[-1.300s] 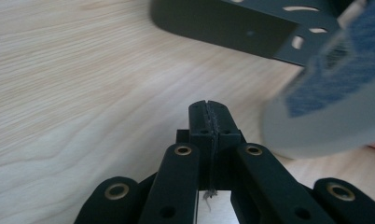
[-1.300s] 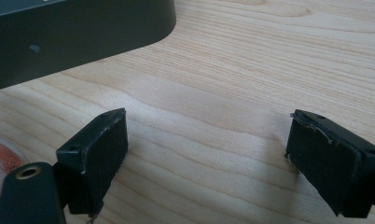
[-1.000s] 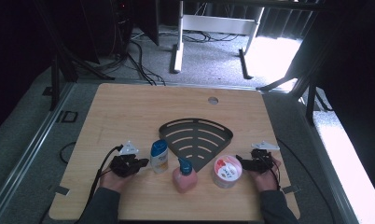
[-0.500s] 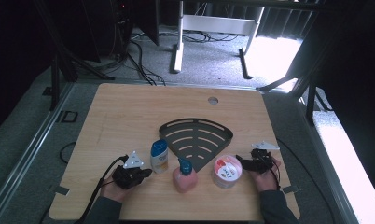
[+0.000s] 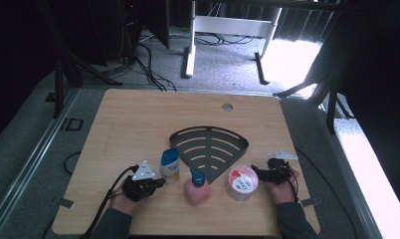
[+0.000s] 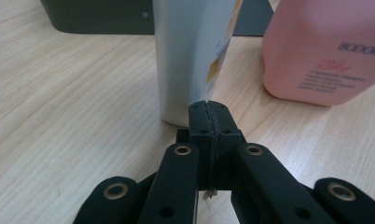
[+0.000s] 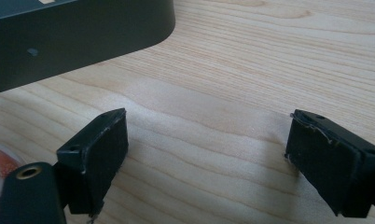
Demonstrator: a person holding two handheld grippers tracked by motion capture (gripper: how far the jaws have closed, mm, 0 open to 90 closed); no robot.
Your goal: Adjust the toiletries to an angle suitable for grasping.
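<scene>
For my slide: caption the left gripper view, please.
Shut left gripper points at a white tube beside a pink bottle.

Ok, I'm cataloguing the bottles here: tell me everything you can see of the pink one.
The pink bottle looks like glossy plastic, squat and rounded, topped by a blue pump head. It stands upright on the wooden table near the front edge, just before the dark fan-shaped rack. Dark print marks its side in the left gripper view. Nothing grips it.
</scene>
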